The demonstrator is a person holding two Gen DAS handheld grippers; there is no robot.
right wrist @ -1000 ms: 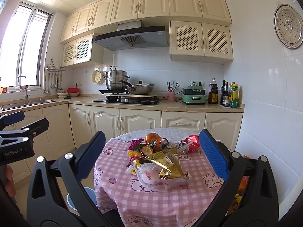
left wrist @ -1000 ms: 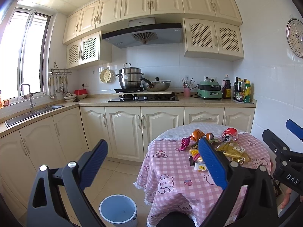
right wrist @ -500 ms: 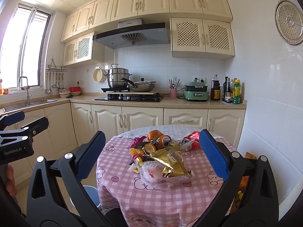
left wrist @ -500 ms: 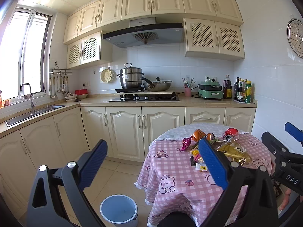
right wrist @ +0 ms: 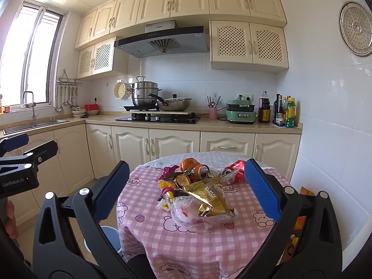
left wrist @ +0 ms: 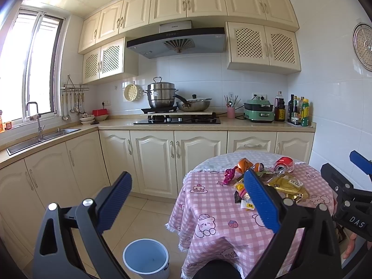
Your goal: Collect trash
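- My left tool (left wrist: 187,200) is held up level, facing the kitchen cabinets; its blue fingers (left wrist: 115,201) are spread wide with nothing between them.
- My right tool (right wrist: 186,189) is also level and spread wide, holding nothing, with the pile of trash (right wrist: 197,193) framed between its fingers but well beyond them.
- In the left view the right tool (left wrist: 348,190) shows at about 3 o'clock, and part of a hand (left wrist: 351,246) below it at 4 o'clock.
- In the right view the left tool (right wrist: 21,162) shows at 9 o'clock, with a bit of a hand (right wrist: 10,218) under it.
- The trash sits on the round bench (right wrist: 186,244), which is covered with a pink checked cloth, toward its far half.
- An orange can (right wrist: 194,166) lies at the pile's 12 o'clock, a red can (right wrist: 234,174) at 2 o'clock.
- A gold wrapper (right wrist: 207,197) lies in the middle, partly over a clear plastic bag (right wrist: 186,214) at 6 o'clock.
- A purple wrapper (right wrist: 168,171) is at 10 o'clock, small yellow scraps (right wrist: 166,189) at 9 o'clock.
- A blue bin (left wrist: 146,258) stands on the floor just beside the bench, at 6 o'clock in the left view.
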